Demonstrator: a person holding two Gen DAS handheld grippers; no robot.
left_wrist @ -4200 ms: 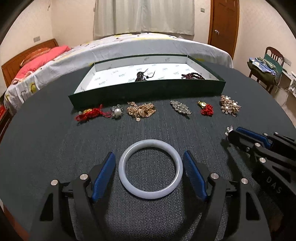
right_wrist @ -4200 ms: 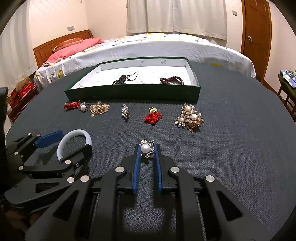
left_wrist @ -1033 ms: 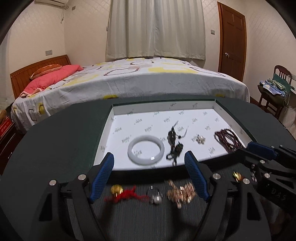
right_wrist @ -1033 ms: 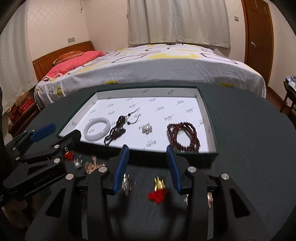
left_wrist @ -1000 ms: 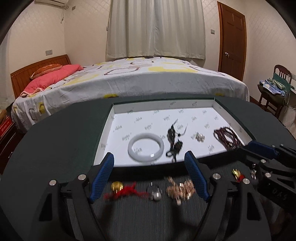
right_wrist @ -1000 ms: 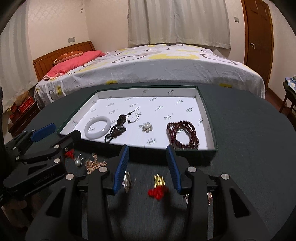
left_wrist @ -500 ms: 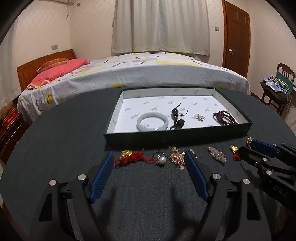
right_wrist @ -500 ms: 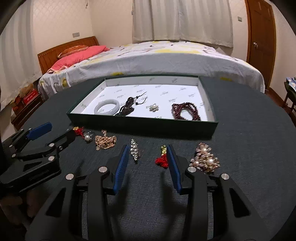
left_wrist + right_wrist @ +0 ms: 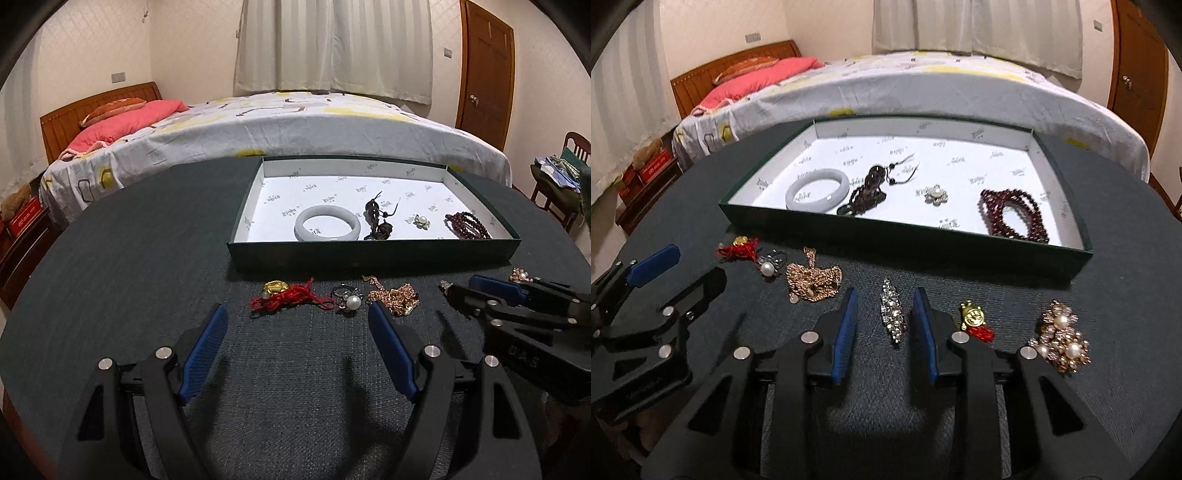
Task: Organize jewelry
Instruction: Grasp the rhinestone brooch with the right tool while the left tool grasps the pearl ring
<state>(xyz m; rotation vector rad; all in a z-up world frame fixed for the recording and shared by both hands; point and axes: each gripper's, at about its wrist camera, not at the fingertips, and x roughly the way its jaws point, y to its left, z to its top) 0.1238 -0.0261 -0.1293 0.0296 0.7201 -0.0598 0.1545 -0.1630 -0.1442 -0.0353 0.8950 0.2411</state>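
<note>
My right gripper (image 9: 884, 293) hangs low over the dark table, and a long rhinestone brooch (image 9: 894, 312) lies between its blue pads. The jaws are closing, with a gap on each side of the brooch. Right of it lie a red-and-gold charm (image 9: 975, 319) and a pearl cluster brooch (image 9: 1060, 339). My left gripper (image 9: 295, 314) stands wide open and holds nothing. Just beyond it lie a red cord charm (image 9: 288, 297), a pearl ring (image 9: 347, 301) and a gold chain (image 9: 395, 295). The green tray (image 9: 369, 254) holds a pale bangle (image 9: 327, 223), a dark pendant (image 9: 376, 221), a pearl flower (image 9: 421, 221) and garnet beads (image 9: 467, 225).
The round table drops off at its curved edge on both sides. A bed (image 9: 295, 125) stands right behind the tray. A chair with clothes (image 9: 565, 173) is at the far right. In the left wrist view, the right gripper (image 9: 461, 284) sits close beside my left one.
Both grippers have drawn back from the tray and sunk toward the table. The right one has shifted over the rhinestone brooch and its jaws have narrowed. The left jaws keep their width.
</note>
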